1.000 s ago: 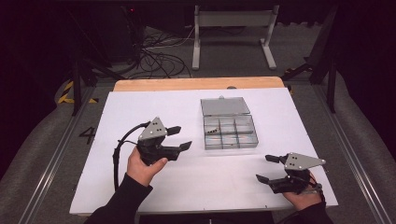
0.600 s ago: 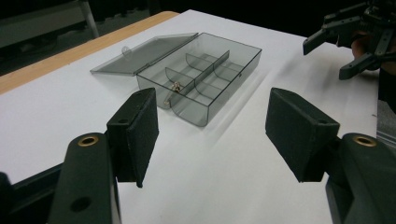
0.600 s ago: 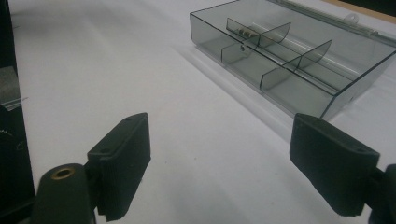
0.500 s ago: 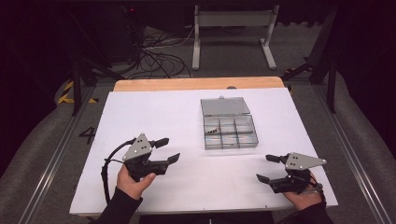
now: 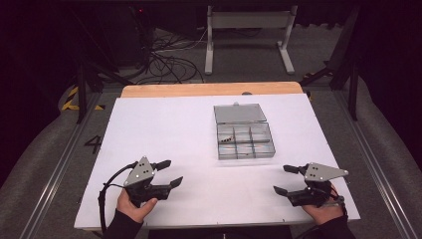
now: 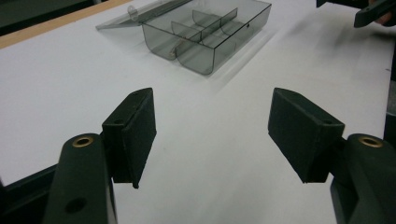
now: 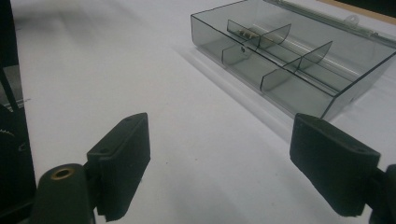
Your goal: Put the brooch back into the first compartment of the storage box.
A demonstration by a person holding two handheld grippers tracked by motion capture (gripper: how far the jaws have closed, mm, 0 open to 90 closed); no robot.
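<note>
The left tool (image 5: 168, 172) sits low over the near left part of the white surface (image 5: 164, 129), held in the person's left hand (image 5: 133, 205), and its jaws stand wide apart and have just been opening a little further, with nothing between them. In the left gripper view the same tool (image 6: 212, 135) shows two black pads (image 6: 135, 133) with only bare white surface in the gap, and neither pad touches anything. The right tool (image 5: 287, 179) rests near the front right corner of the surface, held in the right hand (image 5: 323, 211), and its jaws too are spread wide and hold nothing. In the right gripper view this tool (image 7: 233, 163) frames plain white surface between its pads. The thing nearest both tools is a smoky clear compartment box (image 5: 245, 141), lying flat a little right of the surface's middle, well apart from each tool, with its hinged lid (image 5: 240, 113) folded open and lying flat on the far side. Dividers split the box into small cells; a few small dark parts (image 5: 227, 140) lie in a cell on its left side, too small to tell what they are. In the left gripper view the box (image 6: 205, 32) lies ahead and slightly left; in the right gripper view the box (image 7: 289, 60) lies ahead and to the right.
</note>
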